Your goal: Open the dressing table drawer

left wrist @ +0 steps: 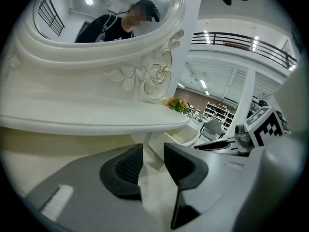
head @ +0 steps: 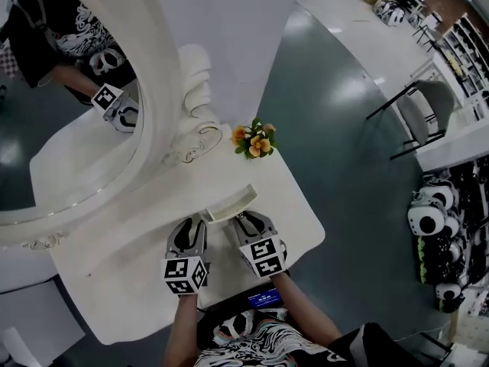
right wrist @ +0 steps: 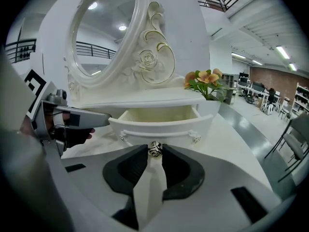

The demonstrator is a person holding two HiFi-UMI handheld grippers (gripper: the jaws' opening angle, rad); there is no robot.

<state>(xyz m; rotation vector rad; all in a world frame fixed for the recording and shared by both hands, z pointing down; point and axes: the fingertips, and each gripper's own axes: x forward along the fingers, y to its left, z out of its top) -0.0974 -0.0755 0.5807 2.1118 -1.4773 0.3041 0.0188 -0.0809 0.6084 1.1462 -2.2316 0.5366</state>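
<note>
Head view: a white dressing table [head: 130, 277] with a carved oval mirror [head: 69, 128] fills the middle of the picture. Its small white curved-front drawer [head: 229, 203] stands pulled out from under the raised shelf at the mirror's foot, reaching over the flat top towards the near edge. The drawer's pale inside shows from above.

A small bunch of orange flowers with green leaves [head: 254, 140] stands at the far right corner of the top, well apart from both grippers.

The right gripper [head: 250, 222] is at the front of the drawer. In the right gripper view its dark pads are closed on the small silvery round knob [right wrist: 155, 149] in the middle of the drawer front [right wrist: 159, 122], one pad on each side of it.

The left gripper [head: 191, 226] is just beside the right one, over the table top to the left of the drawer. In the left gripper view its jaws stand apart and grip nothing; only the white furniture shows through the gap.
</note>
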